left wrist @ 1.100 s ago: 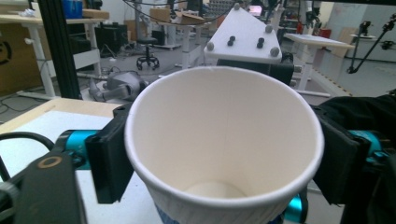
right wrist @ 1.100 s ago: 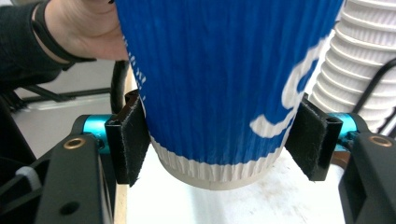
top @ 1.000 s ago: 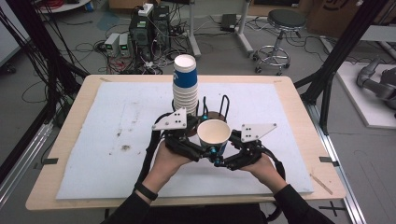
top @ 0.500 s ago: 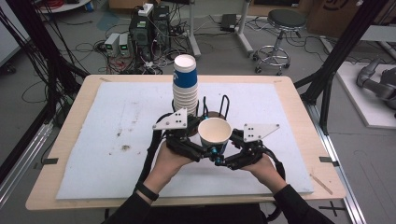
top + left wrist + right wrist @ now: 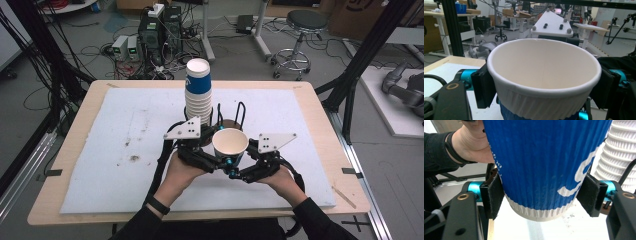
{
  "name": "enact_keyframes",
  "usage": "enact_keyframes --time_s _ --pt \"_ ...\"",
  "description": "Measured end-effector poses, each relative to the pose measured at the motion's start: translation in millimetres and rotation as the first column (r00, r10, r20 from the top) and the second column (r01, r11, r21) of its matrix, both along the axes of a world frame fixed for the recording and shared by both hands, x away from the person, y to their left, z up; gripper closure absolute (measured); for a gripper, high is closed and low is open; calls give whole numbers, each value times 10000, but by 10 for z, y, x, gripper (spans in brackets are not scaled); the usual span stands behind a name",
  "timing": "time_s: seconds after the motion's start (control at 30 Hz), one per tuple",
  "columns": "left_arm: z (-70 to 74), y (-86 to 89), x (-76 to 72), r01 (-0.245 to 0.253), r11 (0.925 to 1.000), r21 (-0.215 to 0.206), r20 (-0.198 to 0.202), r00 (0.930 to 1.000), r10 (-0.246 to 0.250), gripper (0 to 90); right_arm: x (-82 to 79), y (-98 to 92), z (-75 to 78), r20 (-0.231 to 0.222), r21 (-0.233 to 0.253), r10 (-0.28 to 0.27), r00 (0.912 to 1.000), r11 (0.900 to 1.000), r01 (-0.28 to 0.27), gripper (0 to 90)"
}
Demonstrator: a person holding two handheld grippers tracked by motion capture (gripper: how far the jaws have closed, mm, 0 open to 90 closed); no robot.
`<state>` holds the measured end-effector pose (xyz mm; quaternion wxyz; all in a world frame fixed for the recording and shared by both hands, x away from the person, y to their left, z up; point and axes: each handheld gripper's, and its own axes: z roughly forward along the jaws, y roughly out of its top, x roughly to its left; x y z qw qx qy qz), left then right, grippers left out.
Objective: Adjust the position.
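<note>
Paper cup [image 5: 230, 145] upright, clamped by both: left claw [image 5: 220, 161] closed near its rim, right claw [image 5: 239, 169] closed near its base. Cup stack [image 5: 198, 92] just beyond left claw.

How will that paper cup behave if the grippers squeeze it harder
The paper cup looks empty inside, so it is probably light. Its thin wall would likely buckle near the open rim. The ribbed blue sleeve should give the right gripper and left gripper pads decent grip, so slipping seems unlikely.
</note>
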<state>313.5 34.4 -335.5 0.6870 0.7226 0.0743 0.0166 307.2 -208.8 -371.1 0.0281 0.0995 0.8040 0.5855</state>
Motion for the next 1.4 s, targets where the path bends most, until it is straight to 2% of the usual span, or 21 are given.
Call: enact_keyframes --time_s 0.1,0.23,0.27,0.47,0.77,0.87,0.97,1.13,1.4 --pt "-13 1 6 -36 9999 118 12 10000 36 214 -3 -1 11 -7 142 -84 10000 9999 84 214" --pt "-34 -13 9 -9 9999 163 -27 10000 10 219 -3 -11 48 -84 624 -167 9998 9979 172 210" --pt "-39 -16 11 -7 9999 162 -45 10000 8 219 -6 -14 55 -218 756 -109 9997 9971 125 210" --pt "-49 -26 11 74 9998 180 -80 9999 -73 221 12 -18 58 -499 1151 -110 9987 9932 167 213" --pt "-61 -36 13 112 9998 159 -92 9999 -111 220 14 -10 54 -566 1242 22 9984 9922 48 252" --pt "-69 -40 19 90 9999 102 -280 9996 -87 190 20 -10 53 -560 1267 29 9984 9919 42 251" --pt "-63 -31 17 60 10000 61 -224 9997 -58 170 23 -14 53 -540 1214 -2 9985 9926 67 252" --pt "-39 11 22 103 9999 90 -247 9996 -101 142 29 -32 59 -428 1119 -31 9991 9937 79 254" --pt "-14 123 15 -31 9998 218 -258 9997 37 122 54 -105 87 -351 1246 -255 9991 9918 297 255"
